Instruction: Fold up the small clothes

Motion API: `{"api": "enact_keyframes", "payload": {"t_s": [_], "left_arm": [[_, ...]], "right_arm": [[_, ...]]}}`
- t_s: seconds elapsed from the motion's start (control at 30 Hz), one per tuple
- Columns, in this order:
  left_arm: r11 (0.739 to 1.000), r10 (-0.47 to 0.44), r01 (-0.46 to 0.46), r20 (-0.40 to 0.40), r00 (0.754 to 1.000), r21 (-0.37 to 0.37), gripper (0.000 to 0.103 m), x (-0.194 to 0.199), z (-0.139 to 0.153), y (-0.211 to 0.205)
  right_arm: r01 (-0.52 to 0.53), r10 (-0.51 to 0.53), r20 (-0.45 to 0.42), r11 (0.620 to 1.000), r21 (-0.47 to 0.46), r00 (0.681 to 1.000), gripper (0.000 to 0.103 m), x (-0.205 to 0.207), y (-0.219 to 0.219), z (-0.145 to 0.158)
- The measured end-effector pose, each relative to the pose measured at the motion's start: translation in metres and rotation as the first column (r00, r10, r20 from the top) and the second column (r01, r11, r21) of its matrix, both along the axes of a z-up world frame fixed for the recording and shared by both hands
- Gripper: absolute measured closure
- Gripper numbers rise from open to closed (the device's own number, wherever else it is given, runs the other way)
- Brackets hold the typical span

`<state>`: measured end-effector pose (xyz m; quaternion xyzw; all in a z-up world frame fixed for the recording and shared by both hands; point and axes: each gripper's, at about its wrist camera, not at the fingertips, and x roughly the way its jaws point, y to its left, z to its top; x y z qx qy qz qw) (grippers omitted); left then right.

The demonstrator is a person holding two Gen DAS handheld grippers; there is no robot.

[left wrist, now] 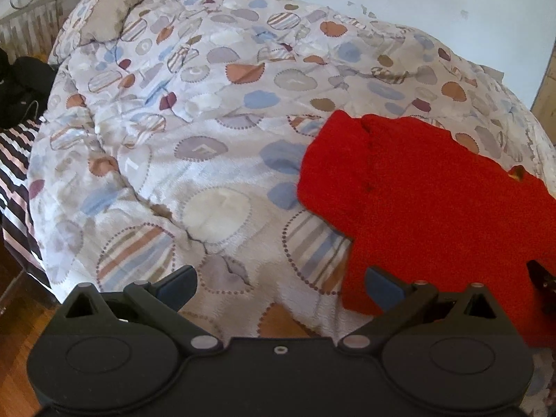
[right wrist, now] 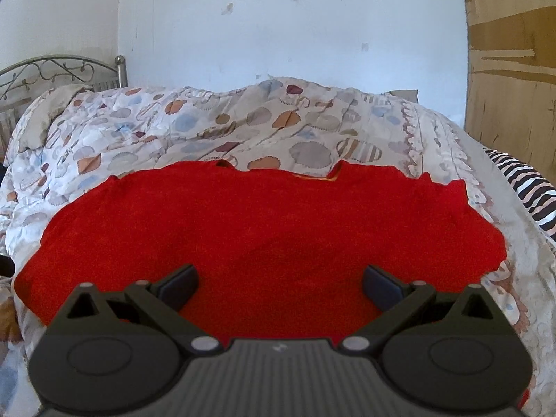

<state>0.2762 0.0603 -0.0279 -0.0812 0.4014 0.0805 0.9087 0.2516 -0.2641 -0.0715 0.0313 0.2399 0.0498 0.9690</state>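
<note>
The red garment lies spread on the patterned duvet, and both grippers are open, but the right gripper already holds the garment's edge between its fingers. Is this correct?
Not quite. The right gripper holds nothing: in the right wrist view its fingers stand wide apart above the red garment. The garment does lie spread on the patterned duvet, and the left gripper is open too.

Both wrist views face the bed, sharing the red garment (left wrist: 417,191).

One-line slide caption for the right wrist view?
Open right gripper poised over red garment spread on patterned duvet.
</note>
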Motion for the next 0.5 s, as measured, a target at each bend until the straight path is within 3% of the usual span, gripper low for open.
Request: {"api": "enact_keyframes", "payload": {"t_s": [0.3, 0.5], "left_arm": [[0.995, -0.022, 0.022, -0.001, 1.000, -0.096, 0.001, -0.003, -0.009, -0.002], [0.957, -0.040, 0.051, 0.045, 0.998, -0.285, 0.001, -0.016, -0.015, 0.001]], "right_arm": [[0.005, -0.005, 0.011, 1.000, 0.007, 1.000, 0.000, -0.002, 0.001, -0.002], [0.006, -0.006, 0.025, 1.000, 0.005, 1.000, 0.000, -0.004, 0.001, -0.003]]}}
